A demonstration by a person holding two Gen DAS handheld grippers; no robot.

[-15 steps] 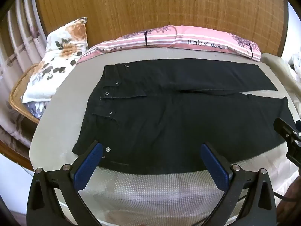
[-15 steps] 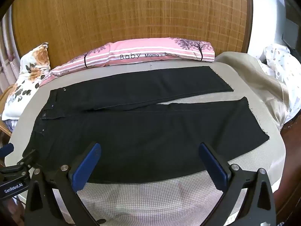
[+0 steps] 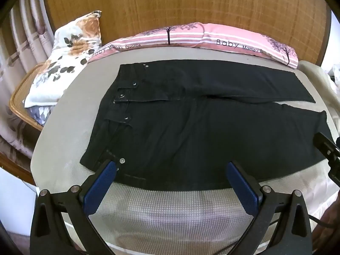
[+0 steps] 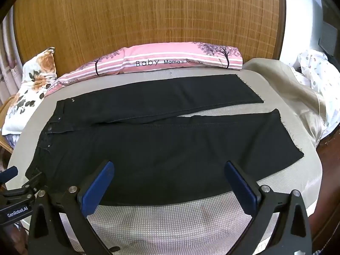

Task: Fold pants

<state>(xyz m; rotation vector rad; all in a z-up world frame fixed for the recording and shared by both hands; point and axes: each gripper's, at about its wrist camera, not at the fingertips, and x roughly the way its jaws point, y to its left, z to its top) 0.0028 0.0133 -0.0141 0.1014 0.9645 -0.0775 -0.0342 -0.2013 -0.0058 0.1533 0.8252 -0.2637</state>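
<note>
Black pants (image 3: 191, 127) lie flat on a grey-covered table (image 3: 170, 210), waistband to the left, both legs stretched to the right with a narrow gap between them (image 4: 170, 140). My left gripper (image 3: 171, 167) hovers open over the near edge by the waistband corner, nothing between its blue pads (image 3: 99, 188). My right gripper (image 4: 169, 167) hangs open over the near edge of the nearer leg, also holding nothing. The right gripper's tip shows at the right edge of the left wrist view (image 3: 327, 146); the left gripper shows at the lower left of the right wrist view (image 4: 19, 193).
A pink striped pillow (image 4: 165, 63) lies along the far edge of the table against a bamboo-mat wall (image 4: 148, 17). A floral pillow (image 3: 63, 63) sits on a wicker chair (image 3: 21, 97) at the left. Beige cloth (image 4: 297, 97) and spotted bedding (image 4: 318, 72) lie at the right.
Both views have shifted only slightly closer to the pants; the pants have not moved and both grippers stay open.
</note>
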